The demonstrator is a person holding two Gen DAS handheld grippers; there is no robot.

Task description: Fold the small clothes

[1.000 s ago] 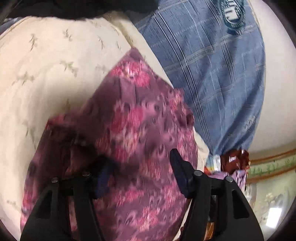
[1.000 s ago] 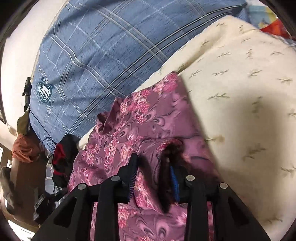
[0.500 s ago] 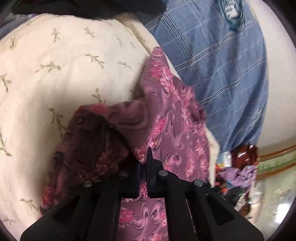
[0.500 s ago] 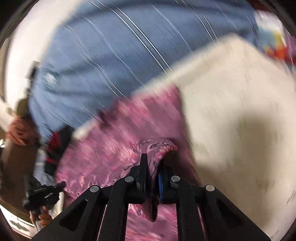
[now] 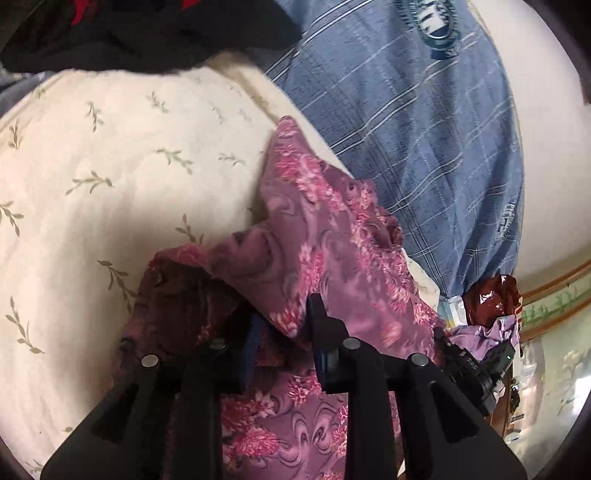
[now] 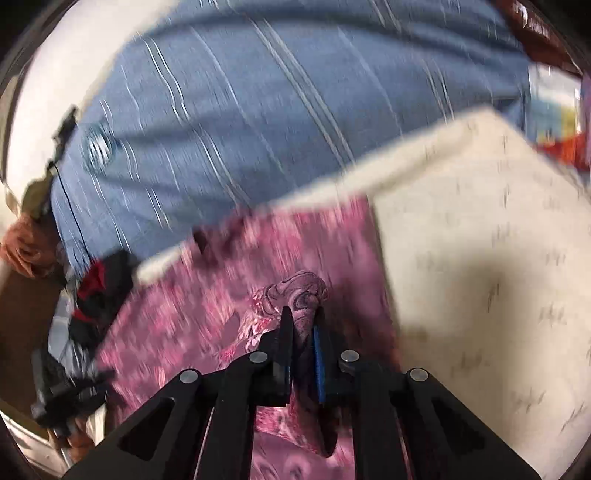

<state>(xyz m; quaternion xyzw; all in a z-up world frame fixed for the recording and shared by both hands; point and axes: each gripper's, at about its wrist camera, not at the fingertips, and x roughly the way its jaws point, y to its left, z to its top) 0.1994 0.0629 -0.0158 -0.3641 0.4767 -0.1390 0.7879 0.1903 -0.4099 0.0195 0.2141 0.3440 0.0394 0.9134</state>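
A small purple garment with pink flowers (image 5: 332,236) lies on a cream quilt with a leaf print (image 5: 110,177). My left gripper (image 5: 282,325) is open, its jaws standing on either side of a folded-over edge of the garment. In the right wrist view, which is blurred, my right gripper (image 6: 301,325) is shut on a bunched fold of the purple garment (image 6: 295,291) and holds it above the rest of the cloth.
A blue plaid cloth with a round badge (image 5: 424,122) lies beyond the quilt. A black garment with red marks (image 5: 129,33) sits at the top left. Clutter and the other gripper (image 5: 476,369) show at the right. The cream quilt (image 6: 480,258) fills the right side.
My left gripper was shut on the garment half a second ago and has opened. My right gripper closed on a fold and stays shut, moving with it.
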